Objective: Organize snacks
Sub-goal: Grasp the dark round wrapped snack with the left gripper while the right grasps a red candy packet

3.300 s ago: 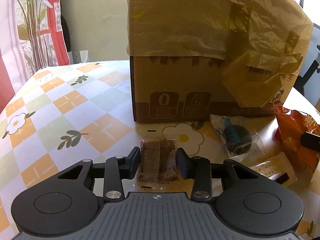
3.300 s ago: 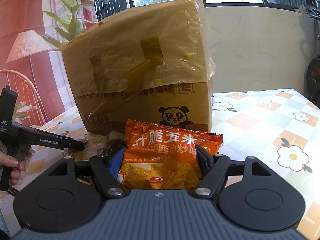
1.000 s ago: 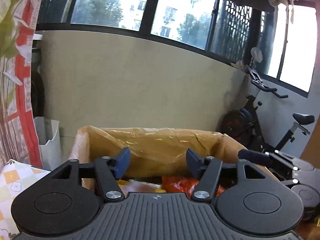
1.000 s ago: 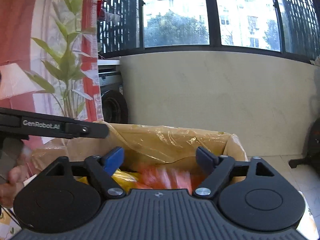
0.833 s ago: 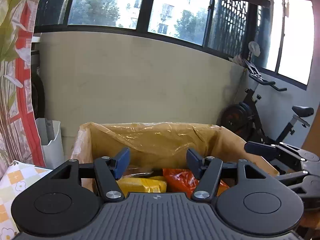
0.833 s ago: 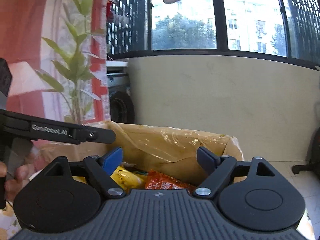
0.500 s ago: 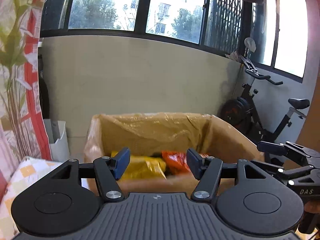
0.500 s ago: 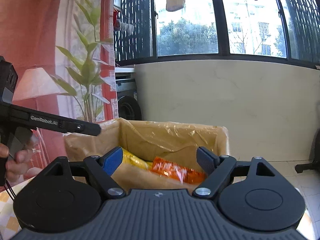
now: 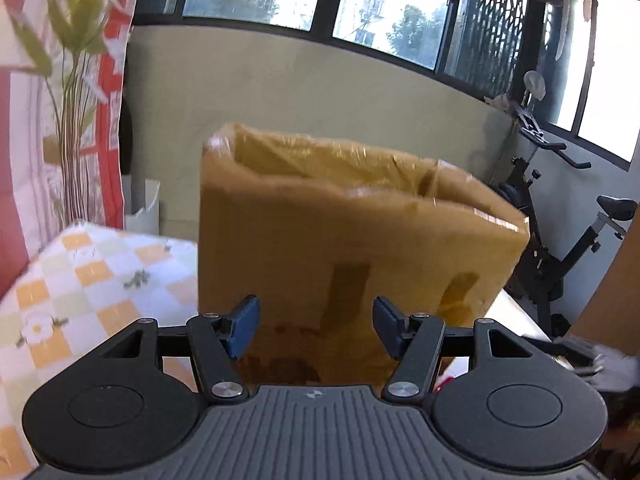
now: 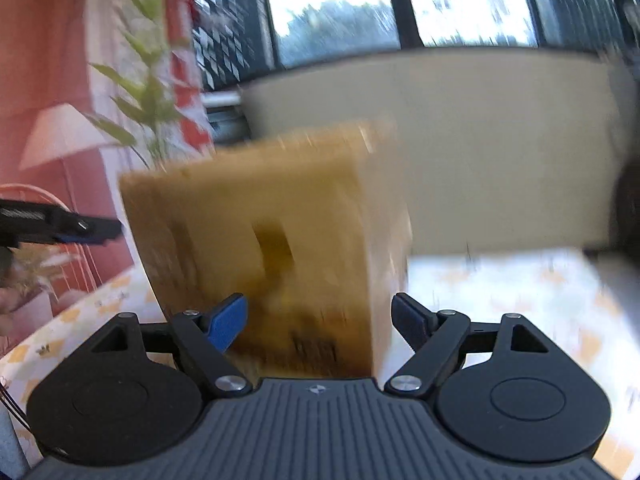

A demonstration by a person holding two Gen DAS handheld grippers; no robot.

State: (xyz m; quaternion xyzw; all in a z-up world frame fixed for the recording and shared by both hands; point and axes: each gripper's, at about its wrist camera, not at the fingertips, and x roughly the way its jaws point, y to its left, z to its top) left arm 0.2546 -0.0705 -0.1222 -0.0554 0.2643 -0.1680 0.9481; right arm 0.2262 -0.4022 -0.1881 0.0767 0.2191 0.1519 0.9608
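Box: cardboard box (image 9: pixel 352 248) w/ yellowish plastic liner folded over the rim, upright on the counter (image 9: pixel 92 272); top open. Right view shows it too (image 10: pixel 260 240), heavily blurred.
Snacks: none visible from either view; box interior hidden behind the near wall, so contents can't be told.
Counter: checked cloth, orange/green/white squares w/ flower print; box sits toward its far side.
L gripper (image 9: pixel 316 328): jaws apart, abt mid-width, nothing betw. the blue pads; box front wall seen through the gap, not touched.
R gripper (image 10: pixel 320 322): jaws wide, have just been closing a little; nothing betw. them, box corner seen beyond, no contact.
L gripper in right view: its black finger w/ blue pad (image 10: pixel 86 230) pokes in from left edge, just beside the box's upper left corner; contact can't be told (blur).
Hand: white-gloved hand (image 9: pixel 612 368) at lower right edge of left view, on a black handle.
Background: windows, beige low wall, exercise bike (image 9: pixel 560 232) right of box, plant (image 9: pixel 72 60) + red curtain at left.
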